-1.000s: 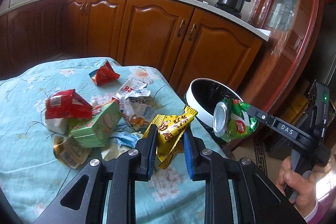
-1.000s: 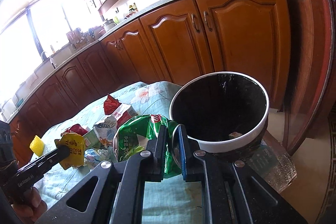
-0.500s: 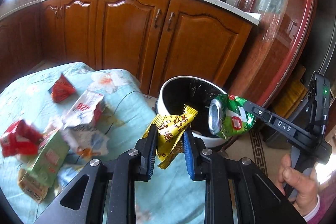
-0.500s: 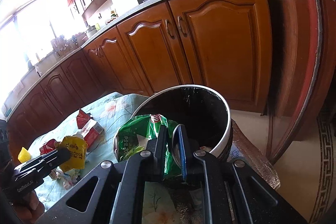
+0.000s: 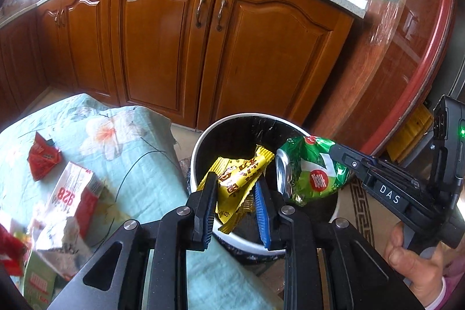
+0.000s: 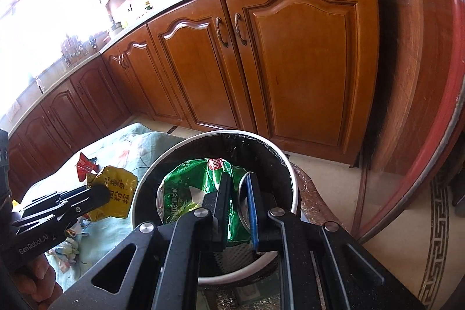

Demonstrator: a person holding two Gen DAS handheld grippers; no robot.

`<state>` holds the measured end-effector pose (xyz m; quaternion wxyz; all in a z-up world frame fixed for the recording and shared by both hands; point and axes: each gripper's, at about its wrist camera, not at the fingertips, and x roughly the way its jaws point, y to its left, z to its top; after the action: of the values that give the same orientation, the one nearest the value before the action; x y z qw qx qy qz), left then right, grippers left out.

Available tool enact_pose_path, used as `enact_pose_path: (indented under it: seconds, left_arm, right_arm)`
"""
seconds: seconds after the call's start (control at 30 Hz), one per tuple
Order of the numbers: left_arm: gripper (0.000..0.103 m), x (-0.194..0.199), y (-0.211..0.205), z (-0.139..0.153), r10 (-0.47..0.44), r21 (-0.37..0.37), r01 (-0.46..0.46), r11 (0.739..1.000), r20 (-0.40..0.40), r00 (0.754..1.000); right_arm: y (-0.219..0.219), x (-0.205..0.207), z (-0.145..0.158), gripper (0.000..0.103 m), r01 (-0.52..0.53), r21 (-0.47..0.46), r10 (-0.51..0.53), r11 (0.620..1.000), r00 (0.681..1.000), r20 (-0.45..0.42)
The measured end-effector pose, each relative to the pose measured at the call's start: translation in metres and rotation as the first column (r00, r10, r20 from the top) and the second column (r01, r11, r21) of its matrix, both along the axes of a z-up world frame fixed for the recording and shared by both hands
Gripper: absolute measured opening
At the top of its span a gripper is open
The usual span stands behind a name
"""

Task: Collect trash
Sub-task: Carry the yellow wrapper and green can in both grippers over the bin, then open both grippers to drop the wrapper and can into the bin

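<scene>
Left claw (image 5: 237, 191) grips a yellow snack wrapper (image 5: 238, 173) over the white trash bin (image 5: 203, 141); at its 3 o'clock, right claw (image 6: 237, 188) clamps a crushed green can (image 6: 186, 193).

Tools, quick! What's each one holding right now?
Left tool: closed on the yellow wrapper, over the trash bin.
Right tool: closed on the crushed green can, also over the bin.

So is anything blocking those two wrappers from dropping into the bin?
Nothing visible. The yellow wrapper in the left gripper and the green wrapper in the right gripper both hang over the open trash bin.
</scene>
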<state>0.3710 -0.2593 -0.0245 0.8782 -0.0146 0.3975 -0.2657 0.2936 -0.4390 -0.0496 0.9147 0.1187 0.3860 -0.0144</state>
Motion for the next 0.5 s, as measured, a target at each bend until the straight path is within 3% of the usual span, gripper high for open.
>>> enact_pose_path:
  seconds: [0.13,0.27,0.3,0.5]
  left_arm:
    - [0.025,0.013,-0.011,-0.007,-0.002,0.012,0.002,1.0,-0.014,1.0]
    - [0.048,0.022,-0.017,-0.015,0.002,0.014,-0.002,1.0,-0.037,0.999]
    - [0.048,0.021,-0.017,-0.015,0.005,0.013,-0.004,1.0,-0.037,0.999]
    - [0.059,0.008,-0.007,-0.017,0.006,-0.02,-0.007,1.0,-0.037,0.999]
  right_arm:
    - [-0.002,0.011,-0.006,0.011,-0.008,-0.008,0.008,1.0,1.0,-0.023]
    - [-0.006,0.021,-0.012,0.013,0.0,-0.012,0.0,1.0,0.999,-0.044]
    - [-0.008,0.021,-0.013,0.013,0.006,-0.006,-0.006,1.0,0.999,-0.044]
    - [-0.015,0.013,-0.013,0.033,0.043,0.058,-0.042,0.997,0.999,-0.019]
